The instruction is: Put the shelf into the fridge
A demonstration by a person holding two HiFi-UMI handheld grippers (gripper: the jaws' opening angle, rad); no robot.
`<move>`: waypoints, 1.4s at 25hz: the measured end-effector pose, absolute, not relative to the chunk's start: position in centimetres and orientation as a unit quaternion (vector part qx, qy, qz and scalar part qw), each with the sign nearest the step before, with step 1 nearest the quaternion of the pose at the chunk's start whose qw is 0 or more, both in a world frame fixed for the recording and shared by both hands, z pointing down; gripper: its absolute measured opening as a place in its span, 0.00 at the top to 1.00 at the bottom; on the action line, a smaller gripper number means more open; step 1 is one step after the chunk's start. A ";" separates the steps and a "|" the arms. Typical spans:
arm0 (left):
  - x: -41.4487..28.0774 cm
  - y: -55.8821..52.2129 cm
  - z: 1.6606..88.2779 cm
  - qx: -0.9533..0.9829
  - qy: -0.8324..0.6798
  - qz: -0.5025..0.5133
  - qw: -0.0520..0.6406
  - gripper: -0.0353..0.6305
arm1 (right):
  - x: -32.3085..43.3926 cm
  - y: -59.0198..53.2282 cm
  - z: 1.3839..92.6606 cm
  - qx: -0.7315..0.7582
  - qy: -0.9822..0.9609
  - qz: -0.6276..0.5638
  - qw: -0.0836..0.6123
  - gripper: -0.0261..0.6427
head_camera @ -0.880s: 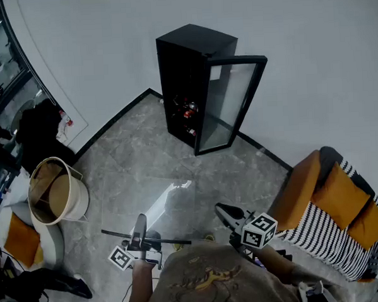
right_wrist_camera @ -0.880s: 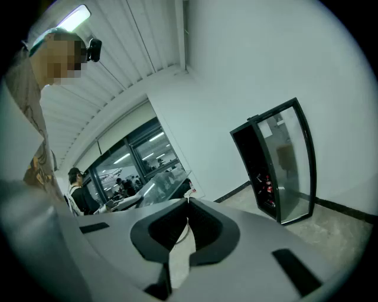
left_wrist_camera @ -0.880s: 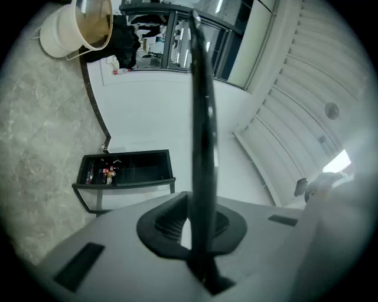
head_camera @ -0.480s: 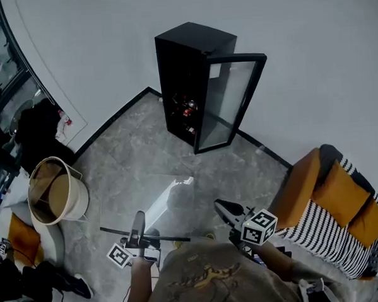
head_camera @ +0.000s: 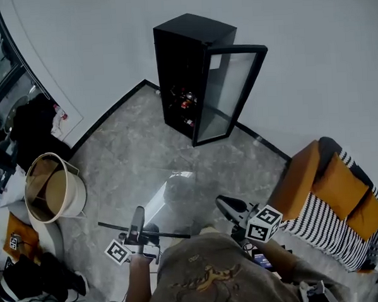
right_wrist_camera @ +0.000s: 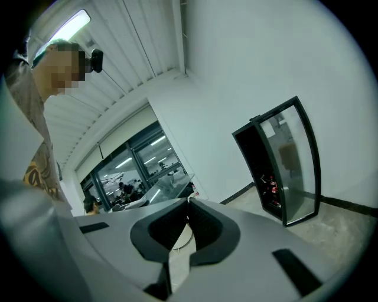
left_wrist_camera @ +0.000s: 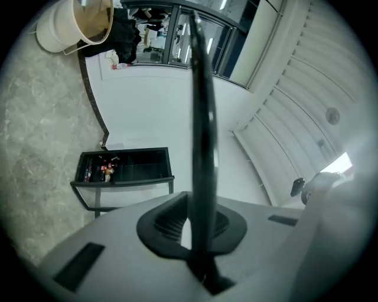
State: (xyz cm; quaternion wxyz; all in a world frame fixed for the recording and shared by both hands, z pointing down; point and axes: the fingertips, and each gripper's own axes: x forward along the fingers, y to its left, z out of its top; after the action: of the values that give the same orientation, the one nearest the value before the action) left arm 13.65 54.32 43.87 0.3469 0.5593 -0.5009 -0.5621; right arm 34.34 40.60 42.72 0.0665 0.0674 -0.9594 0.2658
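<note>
View from above of a person standing on a grey stone floor [head_camera: 132, 144], carrying a glass shelf [head_camera: 155, 201] with a dark front edge, held low in front of the body. The left gripper [left_wrist_camera: 199, 233] has its fingers [left_wrist_camera: 162, 227] pinching that dark edge, which runs straight up out of the grip in the left gripper view. The right gripper [right_wrist_camera: 188, 206] is at the shelf's right side; its fingers [right_wrist_camera: 215, 233] are pressed together at the tips. The glass pane shows just past them, but no view shows any of it caught between them.

The black fridge [head_camera: 184, 59] stands against the white wall, well apart from the shelf. Its glass door [head_camera: 227, 95] hangs open towards the right, and a few bottles [head_camera: 185, 103] sit low inside. A pale round basket [head_camera: 78, 197] is on the floor to the left, and an orange and striped armchair [head_camera: 334, 215] to the right.

Over the last second very little has changed: the fridge has slid slightly up the head view and the shelf's dark edge sits a touch higher. The left grip is unchanged. That suggests the shelf is still being carried, with the whole approach left to do. The open door means nothing needs clearing first
</note>
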 end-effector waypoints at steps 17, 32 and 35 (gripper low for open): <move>12.3 53.2 45.6 0.567 -0.469 -0.563 0.377 0.93 | 31.3 40.5 43.5 0.097 -0.956 0.273 0.044 0.93; 9.2 49.1 46.3 0.565 -0.462 -0.567 0.383 0.93 | 27.4 37.1 44.0 0.091 -0.956 0.277 0.041 0.93; 8.5 47.9 46.3 0.565 -0.461 -0.566 0.385 0.93 | 26.6 35.9 44.1 0.090 -0.956 0.277 0.043 0.93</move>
State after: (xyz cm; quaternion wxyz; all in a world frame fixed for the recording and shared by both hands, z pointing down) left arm 8.52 47.85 46.32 0.3851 0.5645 -0.4612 -0.5659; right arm 26.56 35.86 44.12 0.0435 0.0898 -0.9558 0.2765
